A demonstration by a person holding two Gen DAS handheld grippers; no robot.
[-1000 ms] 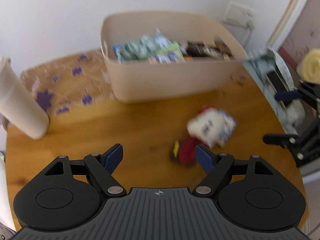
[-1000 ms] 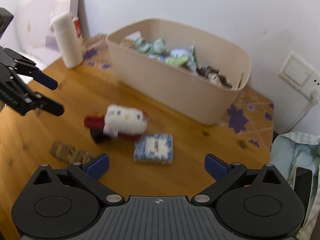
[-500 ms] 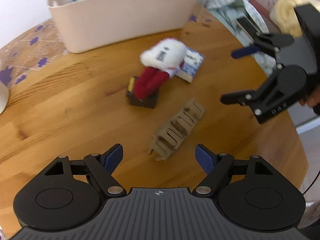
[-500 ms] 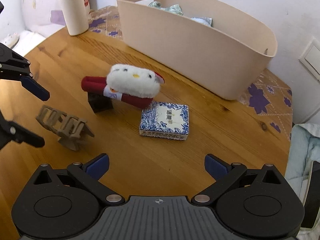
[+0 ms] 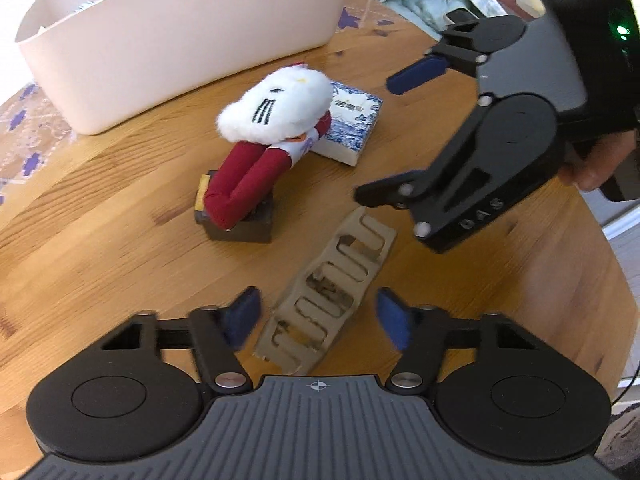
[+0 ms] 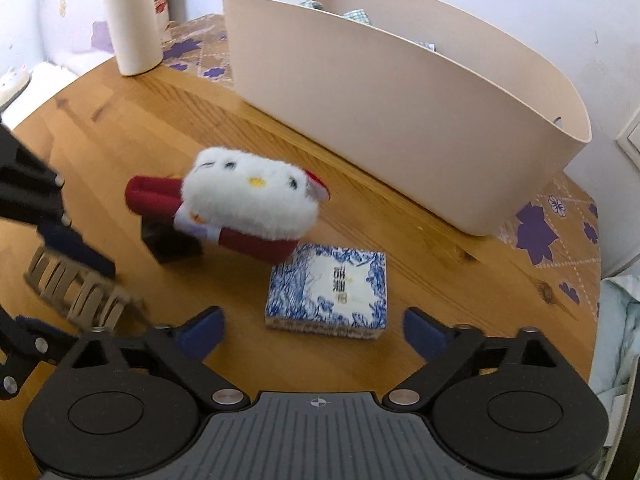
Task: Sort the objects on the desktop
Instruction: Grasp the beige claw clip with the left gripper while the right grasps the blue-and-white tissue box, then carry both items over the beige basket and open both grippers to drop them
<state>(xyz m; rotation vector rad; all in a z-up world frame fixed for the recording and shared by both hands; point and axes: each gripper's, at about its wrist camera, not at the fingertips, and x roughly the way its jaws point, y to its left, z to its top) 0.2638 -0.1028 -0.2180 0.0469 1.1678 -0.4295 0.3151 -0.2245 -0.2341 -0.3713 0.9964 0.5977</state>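
Note:
A tan slotted holder [image 5: 328,292] lies flat on the wooden table [image 5: 100,260]. My left gripper [image 5: 318,318] straddles its near end; the jaws are closing, with a gap still showing on both sides. A blue-and-white patterned box [image 6: 328,292] lies just ahead of my right gripper [image 6: 313,330], whose jaws are closing either side of it without touching. A white plush cat with red legs [image 6: 248,200] rests on a small dark block [image 6: 172,244], next to the box. In the left wrist view the right gripper [image 5: 400,134] hangs above the holder's far end.
A large beige bin [image 6: 400,120] with packets inside stands at the back of the table. A white tumbler [image 6: 132,20] stands at the back left on a purple-flowered mat [image 6: 192,44]. Pale cloth [image 5: 432,0] lies beyond the table edge. A hand [image 5: 600,160] holds the right gripper.
Both grippers have sunk closer to the table and their jaws have narrowed. The left one now straddles the tan holder; the right one has come down around the patterned box.

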